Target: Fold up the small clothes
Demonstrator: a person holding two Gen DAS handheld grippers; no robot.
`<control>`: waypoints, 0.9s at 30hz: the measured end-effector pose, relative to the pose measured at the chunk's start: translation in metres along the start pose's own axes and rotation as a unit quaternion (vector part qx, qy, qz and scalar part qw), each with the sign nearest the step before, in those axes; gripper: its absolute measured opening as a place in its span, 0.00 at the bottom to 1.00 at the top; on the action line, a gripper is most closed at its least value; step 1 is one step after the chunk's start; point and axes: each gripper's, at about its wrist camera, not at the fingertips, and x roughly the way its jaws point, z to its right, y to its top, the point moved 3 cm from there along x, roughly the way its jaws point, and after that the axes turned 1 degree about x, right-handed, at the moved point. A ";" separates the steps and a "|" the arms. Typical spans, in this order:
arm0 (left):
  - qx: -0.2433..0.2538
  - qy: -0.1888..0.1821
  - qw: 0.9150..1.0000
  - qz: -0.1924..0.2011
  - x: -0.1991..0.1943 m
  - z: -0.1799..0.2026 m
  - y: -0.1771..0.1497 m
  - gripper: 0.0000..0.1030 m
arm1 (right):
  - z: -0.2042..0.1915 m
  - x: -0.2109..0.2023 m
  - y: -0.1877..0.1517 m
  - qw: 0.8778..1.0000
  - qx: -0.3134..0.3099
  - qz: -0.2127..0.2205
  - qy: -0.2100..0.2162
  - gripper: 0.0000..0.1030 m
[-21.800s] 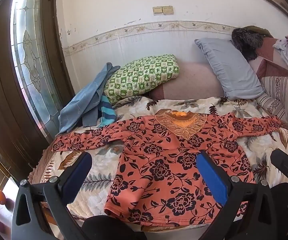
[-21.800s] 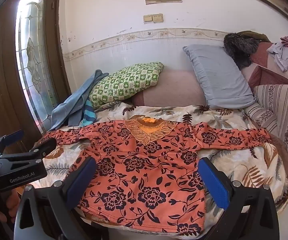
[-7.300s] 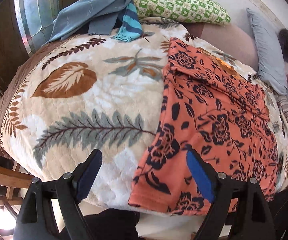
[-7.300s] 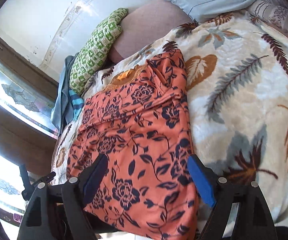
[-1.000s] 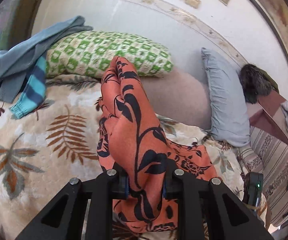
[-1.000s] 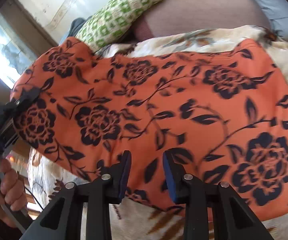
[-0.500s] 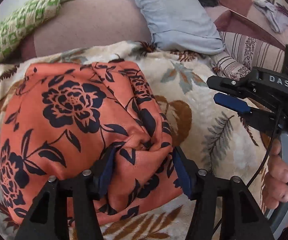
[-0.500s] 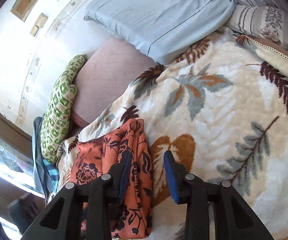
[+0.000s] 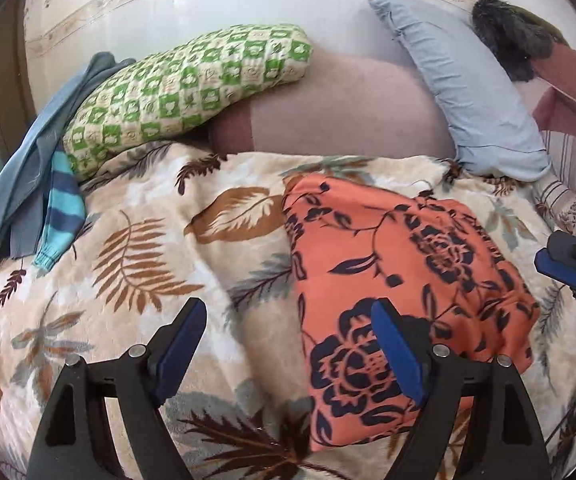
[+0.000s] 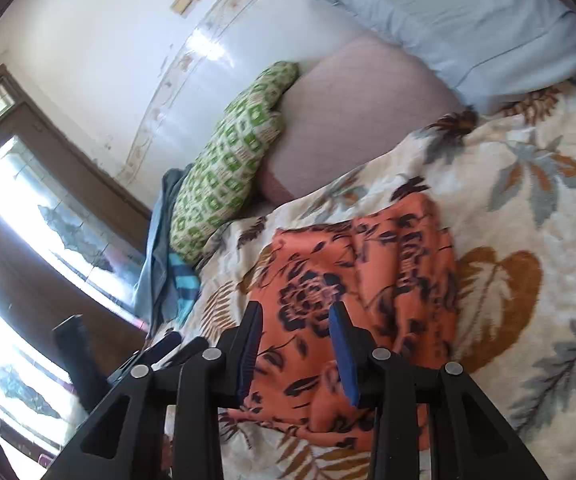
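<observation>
Jaws, left gripper [image 9: 288, 344]: opening wide, blue pads apart with nothing pressed between them; only the near edge of the garment lies under the right-hand pad.
Jaws, right gripper [image 10: 296, 344]: part open with a narrow gap, pads clear of the cloth, which shows through the gap below them.
Garment: orange knit top with a dark navy flower print [image 9: 400, 264], folded into a thick, roughly square bundle, lying on the cream fleece blanket with brown and grey leaf print [image 9: 135, 264], towards the right side of the bed and just short of the pale blue pillow [image 9: 464, 92].
Fold state: judged nearly finished; the right edge looks bunched and puckered, not flat.
Risk, springing open: the soft, thick layers may relax and the top flap creep apart now that neither gripper holds it.
Risk, snagging: a pad passing low over the bundle could catch the near edge and drag a layer out.
Risk, lopsided stack: pressing the puckered side without smoothing could set creases in.
Risk, collision: the grippers stand near one another over the bundle and could knock together.
Nearby clutter: green and cream checked pillow [image 9: 183, 88] and grey-blue cloth with a striped cuff [image 9: 35, 184], well apart from the bundle.
</observation>
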 end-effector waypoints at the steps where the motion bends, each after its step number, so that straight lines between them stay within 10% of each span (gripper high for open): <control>1: -0.002 -0.001 1.000 -0.003 0.006 -0.003 -0.007 0.82 | -0.006 0.009 -0.006 1.000 -0.004 -0.013 0.007 0.37; 9: 0.068 0.001 0.997 -0.033 0.038 0.009 -0.027 0.84 | 0.035 0.057 -0.043 0.983 -0.021 -0.109 -0.145 0.30; 16: 0.052 -0.030 0.995 -0.077 0.051 -0.007 -0.032 0.87 | 0.059 0.044 -0.050 0.975 -0.025 -0.134 -0.177 0.02; 27: 0.033 -0.062 0.997 -0.032 0.028 -0.011 -0.013 0.87 | 0.024 0.040 -0.019 0.983 -0.048 -0.100 -0.145 0.08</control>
